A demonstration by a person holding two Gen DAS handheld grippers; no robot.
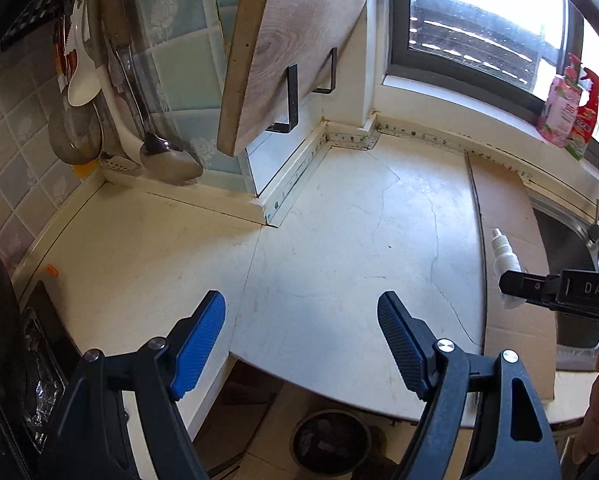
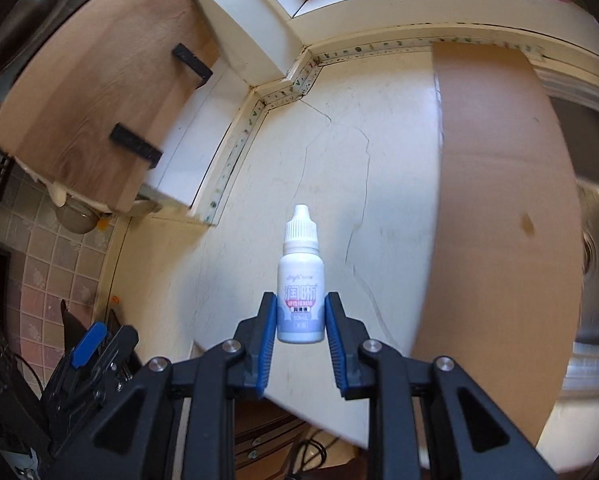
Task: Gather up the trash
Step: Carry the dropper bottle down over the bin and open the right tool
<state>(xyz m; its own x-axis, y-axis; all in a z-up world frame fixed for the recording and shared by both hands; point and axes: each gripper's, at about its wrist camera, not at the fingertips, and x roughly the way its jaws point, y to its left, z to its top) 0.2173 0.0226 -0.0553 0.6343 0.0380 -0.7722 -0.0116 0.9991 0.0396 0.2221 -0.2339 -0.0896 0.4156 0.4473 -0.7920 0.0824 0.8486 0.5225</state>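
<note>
The right claw point(image 2: 300, 316) is pinching a small white dropper bottle point(image 2: 300, 280) between its blue pads, upright, above the tabletop point(image 2: 379, 200). The left claw point(image 1: 301, 344) is hanging spread (nothing between its fingers), with the bottle off to its right side.

A cracked white counter point(image 1: 339, 240) is seen, w/ a cardboard sheet point(image 1: 507, 216) laid flat on its right part, next to a steel sink point(image 1: 571, 248). A wooden board point(image 1: 283, 48) is propped on black brackets at the back. Ladles & a strainer point(image 1: 75, 132) are hung on the tiled wall, left. A pink pouch point(image 1: 561, 108) is stood on the window sill.
</note>
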